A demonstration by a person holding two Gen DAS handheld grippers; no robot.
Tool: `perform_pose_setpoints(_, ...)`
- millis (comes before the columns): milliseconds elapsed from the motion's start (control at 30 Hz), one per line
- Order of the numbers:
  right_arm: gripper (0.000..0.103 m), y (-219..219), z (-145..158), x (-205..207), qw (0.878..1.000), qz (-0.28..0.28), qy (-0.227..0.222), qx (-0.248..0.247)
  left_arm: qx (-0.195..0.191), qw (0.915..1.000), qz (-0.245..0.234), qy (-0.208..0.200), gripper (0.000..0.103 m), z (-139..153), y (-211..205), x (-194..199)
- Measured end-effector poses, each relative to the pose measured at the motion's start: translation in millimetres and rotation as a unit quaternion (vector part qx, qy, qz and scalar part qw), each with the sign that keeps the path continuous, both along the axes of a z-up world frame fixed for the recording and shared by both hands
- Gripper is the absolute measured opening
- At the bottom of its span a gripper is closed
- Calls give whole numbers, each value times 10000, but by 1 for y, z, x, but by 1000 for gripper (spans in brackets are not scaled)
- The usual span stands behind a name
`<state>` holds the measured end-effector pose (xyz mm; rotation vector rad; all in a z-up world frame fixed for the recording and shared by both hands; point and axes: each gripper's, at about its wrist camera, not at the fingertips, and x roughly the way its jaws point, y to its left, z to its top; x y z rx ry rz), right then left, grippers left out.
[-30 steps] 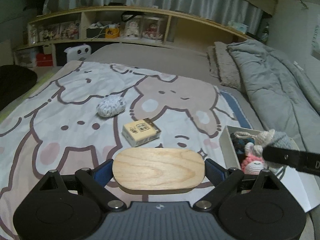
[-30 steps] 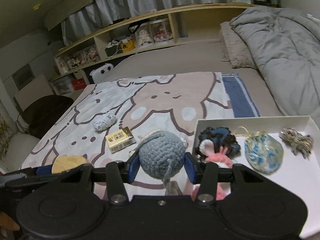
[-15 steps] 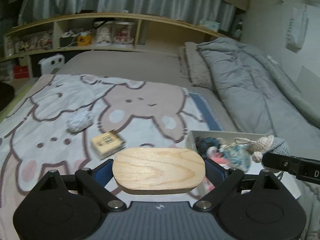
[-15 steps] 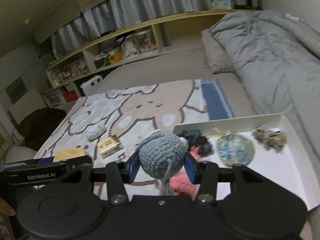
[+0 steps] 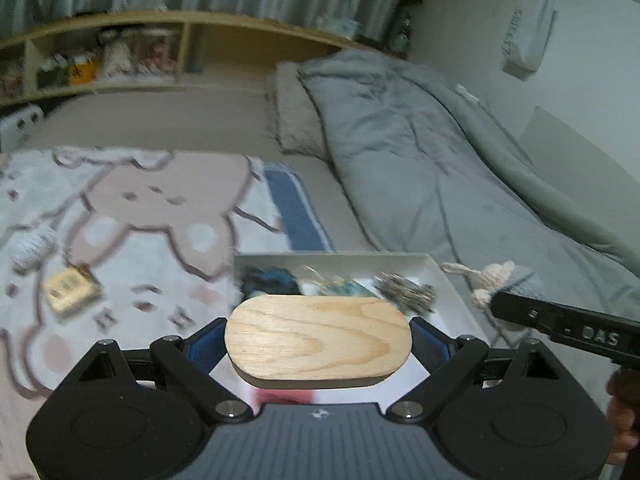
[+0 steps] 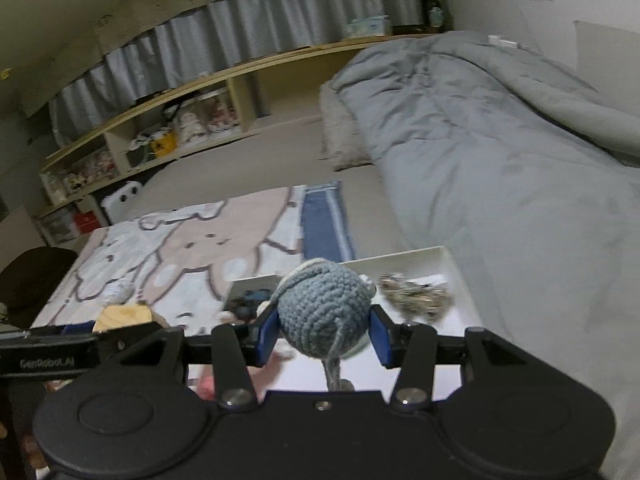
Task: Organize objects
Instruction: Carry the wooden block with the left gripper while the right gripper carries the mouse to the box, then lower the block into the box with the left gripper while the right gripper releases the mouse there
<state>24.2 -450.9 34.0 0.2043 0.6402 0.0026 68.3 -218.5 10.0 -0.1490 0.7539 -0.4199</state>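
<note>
Left gripper [image 5: 319,334]: I have it clamped on an oval wooden board [image 5: 318,336] at lower centre, above the white tray [image 5: 448,276].
Right gripper [image 6: 324,326]: I grip a blue-grey crocheted toy [image 6: 322,312] between its pads, centre frame, above the tray.
Tray: holds a dark blue knit piece [image 5: 270,280], a patterned pouch [image 5: 340,286] and a tinsel-like bundle [image 6: 414,294].
Cartoon blanket [image 5: 132,216]: a small yellow box [image 5: 70,292] and a pale yarn ball [image 5: 32,244] lie at left.

Lighting is dim, flat and cool in both views; no light source is visible, and shadows are soft. Motion blur smears the patterned blanket [image 5: 132,216], the white tray [image 6: 452,264] and its contents. Fisheye distortion bends the shelf [image 6: 224,80]; corners vignette to black.
</note>
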Motion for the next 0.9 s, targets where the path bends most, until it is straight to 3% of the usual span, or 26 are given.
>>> perform_pose_setpoints(433,49,-57,-35,39,9985,116,524,-78,15,9924,-557,1098,94,-57,-105,12)
perform_pose_setpoints(900,49,-78,-85,80,9935,441,1052,-54,-123,9839,-405,1735,94,-99,-157,28)
